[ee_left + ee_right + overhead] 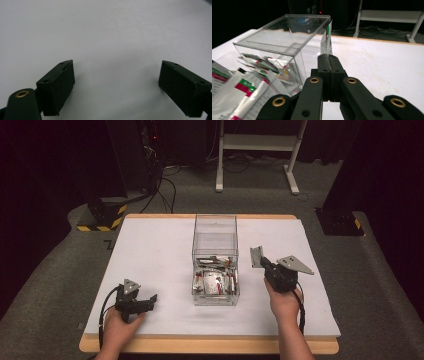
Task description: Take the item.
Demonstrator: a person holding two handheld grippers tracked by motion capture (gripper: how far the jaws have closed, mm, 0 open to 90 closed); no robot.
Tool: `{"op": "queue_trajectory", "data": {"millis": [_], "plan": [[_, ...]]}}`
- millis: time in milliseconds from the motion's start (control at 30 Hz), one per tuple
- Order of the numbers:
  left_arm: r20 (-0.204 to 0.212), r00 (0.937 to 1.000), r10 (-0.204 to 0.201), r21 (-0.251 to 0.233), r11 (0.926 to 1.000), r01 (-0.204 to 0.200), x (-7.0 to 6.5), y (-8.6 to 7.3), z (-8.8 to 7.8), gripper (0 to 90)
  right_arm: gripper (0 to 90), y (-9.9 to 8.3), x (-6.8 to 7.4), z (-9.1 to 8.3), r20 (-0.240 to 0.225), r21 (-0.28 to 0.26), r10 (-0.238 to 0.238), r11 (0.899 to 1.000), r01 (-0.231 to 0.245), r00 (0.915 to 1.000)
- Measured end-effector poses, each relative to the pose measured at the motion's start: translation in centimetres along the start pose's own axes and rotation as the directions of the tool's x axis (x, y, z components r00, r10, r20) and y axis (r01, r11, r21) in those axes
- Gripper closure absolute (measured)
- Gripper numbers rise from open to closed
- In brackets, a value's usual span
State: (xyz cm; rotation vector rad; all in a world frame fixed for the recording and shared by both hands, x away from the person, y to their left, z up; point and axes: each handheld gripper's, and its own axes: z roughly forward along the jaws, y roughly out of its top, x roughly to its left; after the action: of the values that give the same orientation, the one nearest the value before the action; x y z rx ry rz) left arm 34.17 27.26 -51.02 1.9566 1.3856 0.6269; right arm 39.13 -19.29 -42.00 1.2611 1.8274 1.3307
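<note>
Nearest the person, the left gripper (150, 299) rests on the white table (150, 245), jaws wide with nothing between. The right gripper (329, 58) pinches 1 foil sachet (327, 41) upright, just beside the clear plastic box (215, 232) holding more sachets (215, 282).

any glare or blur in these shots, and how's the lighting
High view: lit white table, dark surroundings, slightly soft. Left gripper view: near jaws soft, faint shadows beneath them. Right gripper view: reflections on the clear box; near packets blurred; held packet fairly sharp.
</note>
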Motion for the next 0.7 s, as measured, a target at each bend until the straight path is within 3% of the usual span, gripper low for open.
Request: {"op": "queue_trajectory", "data": {"millis": [700], "plan": [[0.001, 1.0000, -0.002, 0.000, 1.0000, 0.002, 0.0, 0.0, 0.0, 13.7, 90.0, -2.0, -1.2, 2.9, 0.057, 0.101, 0.003, 0.995, -0.008, 0.9984]]}}
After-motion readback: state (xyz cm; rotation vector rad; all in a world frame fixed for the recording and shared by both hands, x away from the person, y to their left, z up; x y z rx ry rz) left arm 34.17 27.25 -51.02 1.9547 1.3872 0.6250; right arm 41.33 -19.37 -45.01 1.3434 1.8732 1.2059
